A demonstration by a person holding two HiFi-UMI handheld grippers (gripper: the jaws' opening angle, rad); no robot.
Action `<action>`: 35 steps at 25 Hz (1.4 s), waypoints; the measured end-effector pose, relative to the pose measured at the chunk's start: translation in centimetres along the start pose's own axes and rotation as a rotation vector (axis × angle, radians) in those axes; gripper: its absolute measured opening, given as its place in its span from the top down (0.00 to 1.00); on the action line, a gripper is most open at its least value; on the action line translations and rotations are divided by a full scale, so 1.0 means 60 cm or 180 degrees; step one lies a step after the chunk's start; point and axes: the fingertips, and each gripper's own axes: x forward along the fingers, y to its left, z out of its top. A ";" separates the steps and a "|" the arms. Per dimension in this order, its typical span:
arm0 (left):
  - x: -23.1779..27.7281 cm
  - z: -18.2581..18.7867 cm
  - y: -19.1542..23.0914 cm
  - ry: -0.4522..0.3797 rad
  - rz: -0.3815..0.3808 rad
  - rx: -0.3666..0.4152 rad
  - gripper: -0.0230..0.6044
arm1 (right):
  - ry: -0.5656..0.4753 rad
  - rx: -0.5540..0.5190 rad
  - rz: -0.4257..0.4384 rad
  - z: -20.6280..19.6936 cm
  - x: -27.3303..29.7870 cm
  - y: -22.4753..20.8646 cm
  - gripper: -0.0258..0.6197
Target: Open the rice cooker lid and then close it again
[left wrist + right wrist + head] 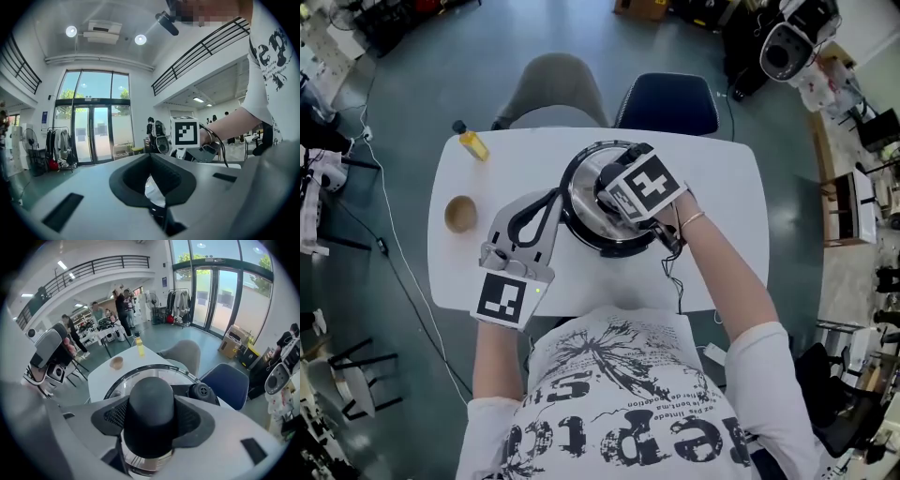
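The rice cooker [579,221] stands in the middle of the white table [727,202], with its glass lid [140,376] lying on it. My right gripper [612,190] comes steeply down over the lid's middle and is shut on the black lid knob [151,411], which fills the hollow between its pads. My left gripper [551,202] lies level at the cooker's left side, tips at the rim. In the left gripper view its jaws stand close together with a shiny sliver [154,191] between them; a grip cannot be told.
A small yellow bottle [472,143] and a brown cup [460,214] stand on the table's left part. A grey chair [555,89] and a blue chair [667,101] stand behind the table. A black cord [673,267] trails off the front right.
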 end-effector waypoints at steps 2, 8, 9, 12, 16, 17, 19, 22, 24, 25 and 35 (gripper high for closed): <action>-0.005 0.004 0.003 -0.0022 -0.0030 0.0009 0.94 | -0.0004 0.0051 -0.0017 -0.002 -0.001 -0.002 0.51; -0.034 0.000 0.023 -0.0001 -0.0069 -0.0035 0.94 | -0.0169 0.0335 -0.0040 0.010 -0.019 -0.003 0.51; -0.037 0.001 0.025 -0.0010 -0.0078 -0.0035 0.94 | -0.0201 0.0349 -0.0067 0.013 -0.025 -0.003 0.51; -0.046 0.008 0.026 -0.0065 -0.0123 -0.0032 0.94 | -0.0257 0.0348 -0.0172 0.019 -0.045 0.000 0.51; -0.060 0.021 0.021 -0.0106 -0.0244 -0.0047 0.94 | -0.0297 0.0378 -0.0277 0.012 -0.074 0.015 0.51; -0.063 0.023 0.019 -0.0100 -0.0281 -0.0072 0.94 | -0.0310 0.0406 -0.0292 0.009 -0.082 0.020 0.51; -0.066 0.021 0.004 -0.0066 -0.0371 -0.0107 0.94 | -0.0334 0.0476 -0.0314 -0.008 -0.098 0.023 0.51; -0.053 0.011 -0.036 -0.0009 -0.0493 -0.0072 0.94 | -0.0394 0.0547 -0.0354 -0.048 -0.122 0.010 0.51; -0.042 0.008 -0.066 0.0001 -0.0527 -0.0063 0.94 | -0.0423 0.0604 -0.0383 -0.078 -0.138 -0.005 0.51; -0.038 0.008 -0.085 0.0007 -0.0542 -0.0054 0.94 | -0.0424 0.0628 -0.0386 -0.097 -0.145 -0.013 0.51; 0.026 0.038 -0.272 -0.0093 -0.0187 -0.0056 0.94 | -0.0441 0.0336 -0.0180 -0.268 -0.217 -0.093 0.51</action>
